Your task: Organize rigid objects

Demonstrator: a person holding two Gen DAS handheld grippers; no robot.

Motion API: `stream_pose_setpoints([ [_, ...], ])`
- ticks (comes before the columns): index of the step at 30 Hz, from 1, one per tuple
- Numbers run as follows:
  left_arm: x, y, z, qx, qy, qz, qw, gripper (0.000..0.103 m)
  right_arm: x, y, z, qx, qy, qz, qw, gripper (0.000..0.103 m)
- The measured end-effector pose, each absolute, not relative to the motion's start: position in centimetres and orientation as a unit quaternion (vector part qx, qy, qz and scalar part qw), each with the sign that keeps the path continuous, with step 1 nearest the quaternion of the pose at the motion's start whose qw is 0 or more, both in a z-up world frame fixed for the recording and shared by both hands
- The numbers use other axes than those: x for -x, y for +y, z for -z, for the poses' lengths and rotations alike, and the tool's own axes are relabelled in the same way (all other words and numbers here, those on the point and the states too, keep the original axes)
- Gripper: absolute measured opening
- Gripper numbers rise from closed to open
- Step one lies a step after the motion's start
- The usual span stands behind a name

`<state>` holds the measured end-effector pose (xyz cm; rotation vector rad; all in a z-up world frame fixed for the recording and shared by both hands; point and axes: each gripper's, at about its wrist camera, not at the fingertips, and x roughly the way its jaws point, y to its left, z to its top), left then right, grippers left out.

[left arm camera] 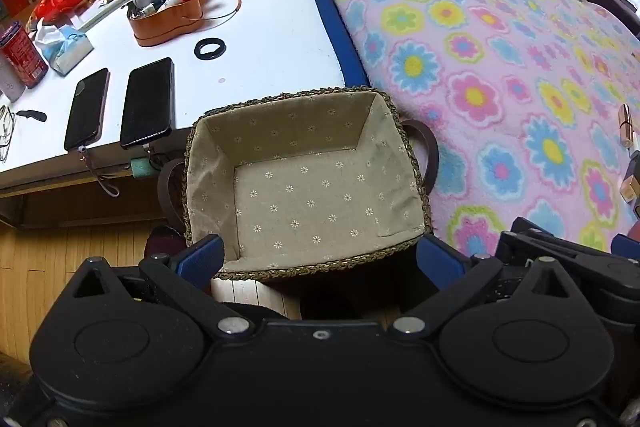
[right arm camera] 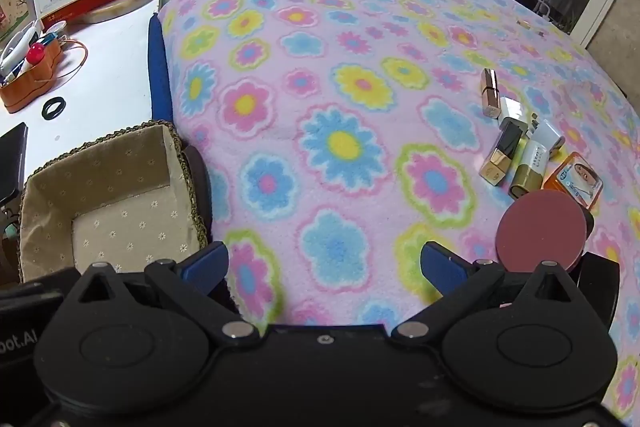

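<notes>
My left gripper (left arm camera: 320, 259) and right gripper (right arm camera: 324, 267) gape apart, holding nothing; the lined basket (left arm camera: 280, 131) sits empty.

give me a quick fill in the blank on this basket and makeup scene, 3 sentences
1. The inside of the basket holds ____.
2. The jaws of both the left gripper and the right gripper are ____.
3. The lipsticks lie on a blanket printed with ____.

Missing words: nothing; open; flowers
</notes>
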<state>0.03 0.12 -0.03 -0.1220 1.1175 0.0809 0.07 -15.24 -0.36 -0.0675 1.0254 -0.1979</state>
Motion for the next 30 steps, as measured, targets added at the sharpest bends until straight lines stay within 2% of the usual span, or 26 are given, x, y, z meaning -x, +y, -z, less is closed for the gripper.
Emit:
stream_pose_setpoints([
  [12,0.8,-2.0,-0.1,0.033,0.521,-0.039,0.852,0.099,-0.1,-15.0,0.5,0.037,0.495,0.093,0.863,0.103],
  [14,0.1,-0.1,0.1,0.044,0.527,-0.047,0.848,0.099,-0.1,-15.0,0.5,0.037,0.495,0.093,0.863,0.103],
  [30,0.1,-0.5,0.0,0.032,0.526,-0.05,0.849,0.099,-0.3,-15.6,1.3,0.012,0.509,0.093,0.855,0.103],
])
